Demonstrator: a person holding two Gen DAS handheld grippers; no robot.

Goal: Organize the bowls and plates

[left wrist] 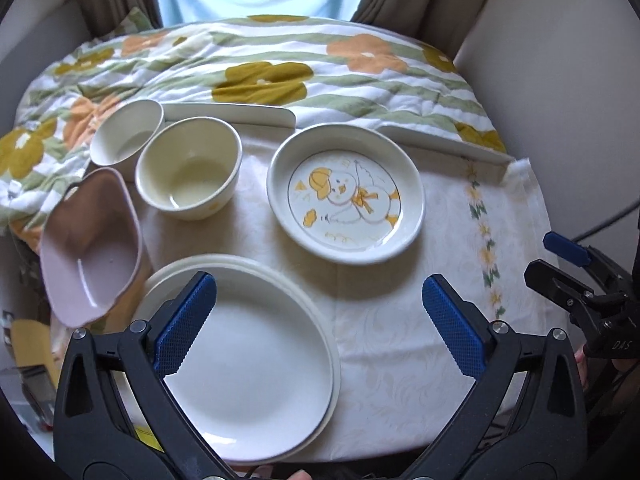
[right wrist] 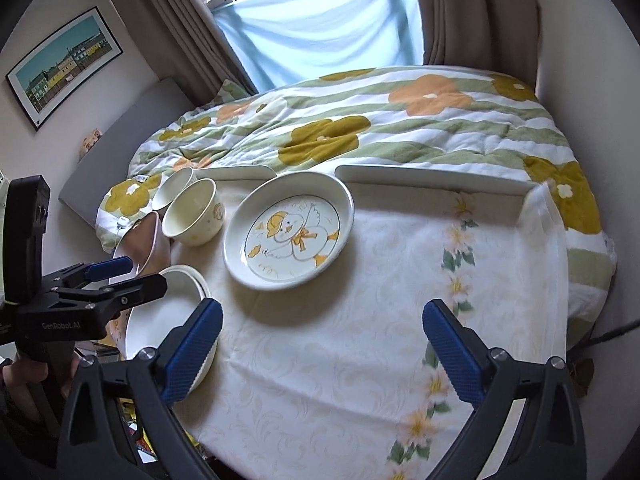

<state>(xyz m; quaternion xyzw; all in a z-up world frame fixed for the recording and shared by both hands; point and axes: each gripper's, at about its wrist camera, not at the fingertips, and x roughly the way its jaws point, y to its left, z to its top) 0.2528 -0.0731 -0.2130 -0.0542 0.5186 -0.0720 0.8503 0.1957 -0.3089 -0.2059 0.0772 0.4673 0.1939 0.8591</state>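
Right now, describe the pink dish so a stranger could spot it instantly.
Start at the cloth-covered table and go to its left edge beside the stacked white plates. The pink dish sits tilted there, squarish with small handles, unlike the round cream bowls behind it.

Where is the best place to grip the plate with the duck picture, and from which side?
Probably the duck plate by its raised rim at the near edge, one finger inside and one outside. It lies flat, with bare cloth in front, so the open right gripper has a clear approach.

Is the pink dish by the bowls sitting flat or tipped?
Tipped. The pink dish leans with its opening facing the white plates, one edge raised well above the tablecloth. It looks empty.
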